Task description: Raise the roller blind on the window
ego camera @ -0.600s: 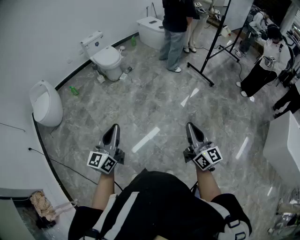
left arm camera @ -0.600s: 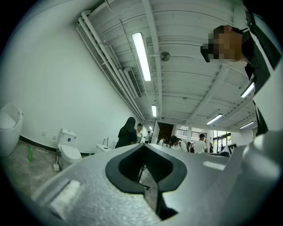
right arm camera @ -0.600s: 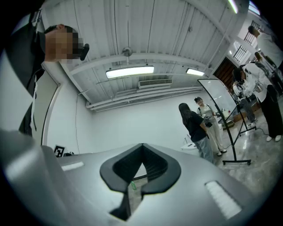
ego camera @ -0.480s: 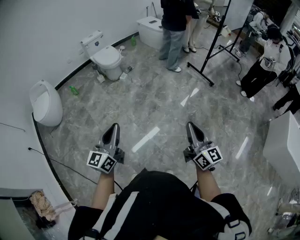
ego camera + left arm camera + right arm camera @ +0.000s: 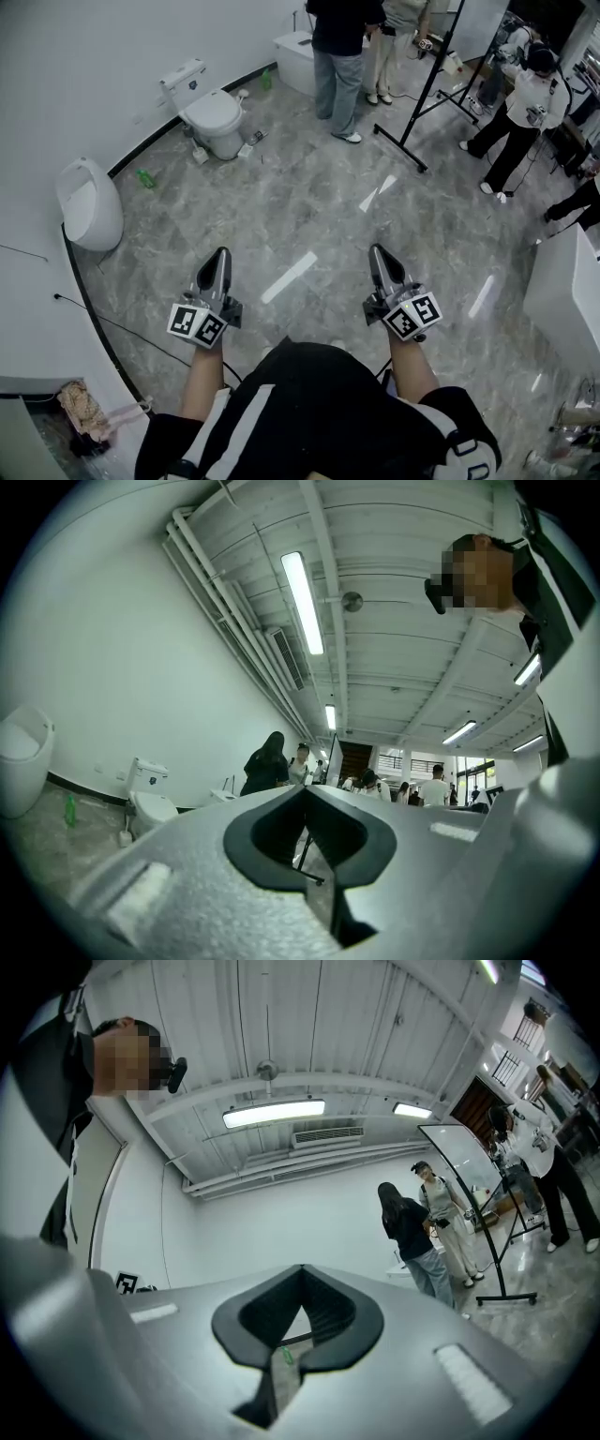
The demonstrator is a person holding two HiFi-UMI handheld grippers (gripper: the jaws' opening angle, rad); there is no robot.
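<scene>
No roller blind or window shows in any view. In the head view my left gripper [image 5: 219, 253] and my right gripper [image 5: 378, 250] are held side by side in front of the person's body, over the grey marble floor [image 5: 300, 206]. Both point forward and a little upward. In the left gripper view the left gripper [image 5: 305, 789] has its jaws together with nothing between them. The right gripper [image 5: 302, 1269] stands the same way in the right gripper view, shut and empty.
A white toilet [image 5: 214, 117] and a urinal [image 5: 89, 202] stand along the curved white wall at left, with a green bottle [image 5: 146, 178] between them. Several people [image 5: 339, 56] stand at the back by a black stand [image 5: 427, 94]. A white counter [image 5: 567, 291] is at right.
Both grippers stay shut and in about the same place. The people at the back have shifted, and the person at the far right has risen and stepped left.
</scene>
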